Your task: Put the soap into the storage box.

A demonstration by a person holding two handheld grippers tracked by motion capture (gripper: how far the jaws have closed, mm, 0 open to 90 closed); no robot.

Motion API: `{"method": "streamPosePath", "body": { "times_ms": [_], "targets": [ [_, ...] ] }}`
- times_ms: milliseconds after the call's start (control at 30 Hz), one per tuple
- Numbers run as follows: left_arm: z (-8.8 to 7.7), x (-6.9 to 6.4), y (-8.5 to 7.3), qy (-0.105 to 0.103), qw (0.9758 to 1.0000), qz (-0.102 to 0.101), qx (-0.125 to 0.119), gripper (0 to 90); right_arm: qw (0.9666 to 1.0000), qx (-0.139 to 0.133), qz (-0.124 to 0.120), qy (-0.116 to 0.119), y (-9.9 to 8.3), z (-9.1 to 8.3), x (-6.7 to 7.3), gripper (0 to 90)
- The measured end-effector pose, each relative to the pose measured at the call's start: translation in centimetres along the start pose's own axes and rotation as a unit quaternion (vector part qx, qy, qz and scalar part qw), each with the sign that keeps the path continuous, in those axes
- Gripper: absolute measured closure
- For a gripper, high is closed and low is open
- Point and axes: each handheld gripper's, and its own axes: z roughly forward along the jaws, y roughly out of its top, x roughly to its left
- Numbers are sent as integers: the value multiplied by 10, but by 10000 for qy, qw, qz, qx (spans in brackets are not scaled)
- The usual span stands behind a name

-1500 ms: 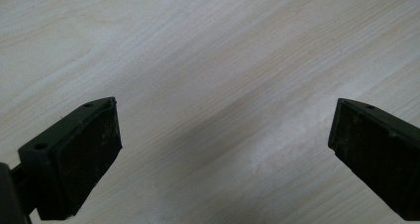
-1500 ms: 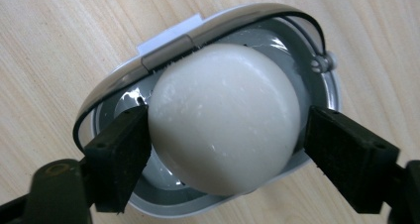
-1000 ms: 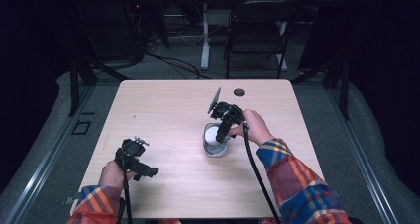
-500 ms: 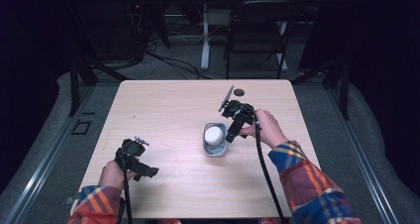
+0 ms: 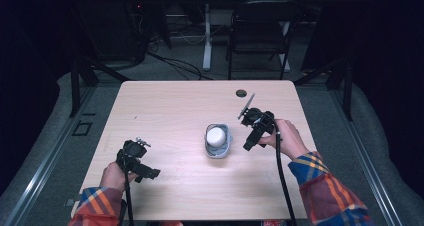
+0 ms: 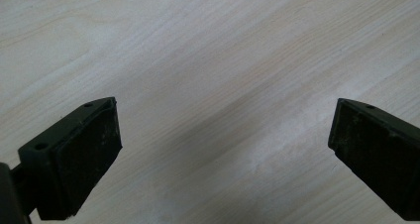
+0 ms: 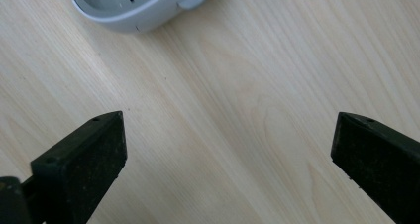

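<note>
The grey tray (image 5: pixel 218 147) with a white object (image 5: pixel 216 135) sits mid-bench (image 5: pixel 170 106). The right hand-held gripper (image 5: pixel 251 141) hovers just beside it, jaws spread and empty, probably after releasing. The left hand-held gripper (image 5: pixel 145 172) waits apart, also spread.

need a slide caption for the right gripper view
Open right claw above bare wooden table, grey tray edge at top.

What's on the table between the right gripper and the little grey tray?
Nothing: the high view shows bare wood between the right gripper and the grey tray.
</note>
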Motion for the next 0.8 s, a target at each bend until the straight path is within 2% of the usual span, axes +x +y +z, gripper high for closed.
{"method": "streamPosePath", "body": {
  "times_ms": [100, 133, 167, 200, 233, 267, 433, 500, 567, 633, 667, 700, 767, 800],
  "targets": [
    [0, 0, 0, -1, 10000, 16, 11, 0, 10000, 20, 77, -7, -12, 1, -2, 0],
    [0, 0, 0, -7, 10000, 18, 9, 0, 9999, 52, 65, -78, -16, 1, -3, 0],
    [0, 0, 0, -6, 10000, 18, 8, 0, 9999, -8, 161, -36, -21, 3, -3, 0],
    [0, 0, 0, 1, 10000, 19, 12, 0, 9999, 75, 104, -96, -24, 3, -4, 0],
    [0, 0, 0, 1, 10000, 21, 14, 0, 9998, 36, 178, -62, -28, 5, -4, 0],
    [0, 0, 0, 4, 10000, 22, 11, 0, 9997, 136, 128, -153, -32, 5, -5, 0],
    [0, 0, 0, -5, 10000, 27, 19, 0, 9994, 66, 282, -177, -49, 11, -6, 0],
    [0, -1, 0, -2, 10000, 28, 17, 0, 9992, 84, 301, -263, -59, 14, -7, 0],
    [0, -1, 0, -2, 10000, 37, 16, 0, 9991, 108, 308, -281, -62, 14, -8, 0],
    [0, -1, 0, -11, 10000, 35, 24, 0, 9986, 81, 473, -209, -76, 23, -9, 0],
    [0, -1, 0, -11, 10000, 35, 24, 0, 9986, 81, 473, -209, -76, 23, -9, 0],
    [0, -1, 1, -9, 10000, 64, 30, 0, 9984, 255, 455, -223, -83, 29, -11, 0],
    [0, -2, 1, -10, 10000, 70, 26, 0, 9982, 189, 543, -170, -86, 34, -11, 0],
    [0, -2, 1, -11, 10000, 74, 32, 0, 9980, 316, 513, -190, -88, 36, -13, 0]
  ]
}}
